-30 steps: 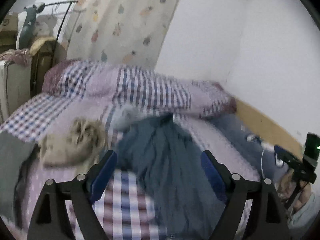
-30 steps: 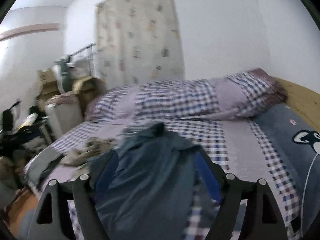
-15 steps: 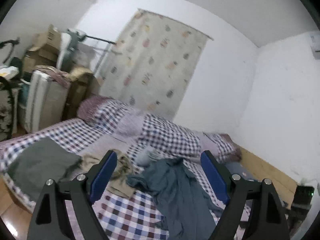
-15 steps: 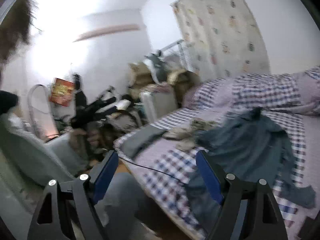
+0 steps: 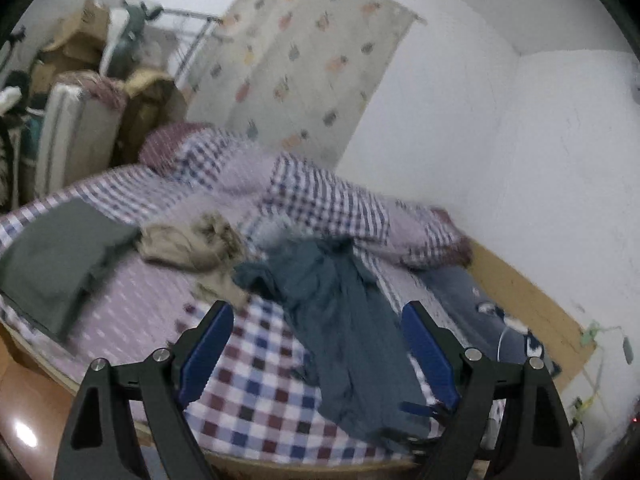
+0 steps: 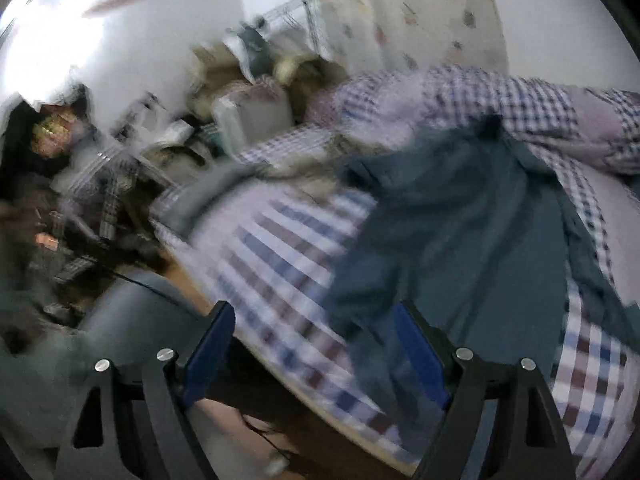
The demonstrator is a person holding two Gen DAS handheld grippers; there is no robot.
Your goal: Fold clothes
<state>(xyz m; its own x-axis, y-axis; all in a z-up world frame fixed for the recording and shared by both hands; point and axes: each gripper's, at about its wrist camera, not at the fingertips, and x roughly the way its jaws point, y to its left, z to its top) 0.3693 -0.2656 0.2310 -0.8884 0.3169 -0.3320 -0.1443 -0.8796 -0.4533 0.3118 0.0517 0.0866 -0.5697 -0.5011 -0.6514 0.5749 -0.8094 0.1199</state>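
Both tools swung back toward bed (image 5: 256,396). Left tool (image 5: 316,344) and right tool (image 6: 316,348) spread, empty. Grey garment (image 5: 60,256) folded; teal shirt (image 5: 340,320) unfolded.

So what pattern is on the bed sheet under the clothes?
The bed sheet is checked in white, blue and maroon squares, clearest in the left wrist view.
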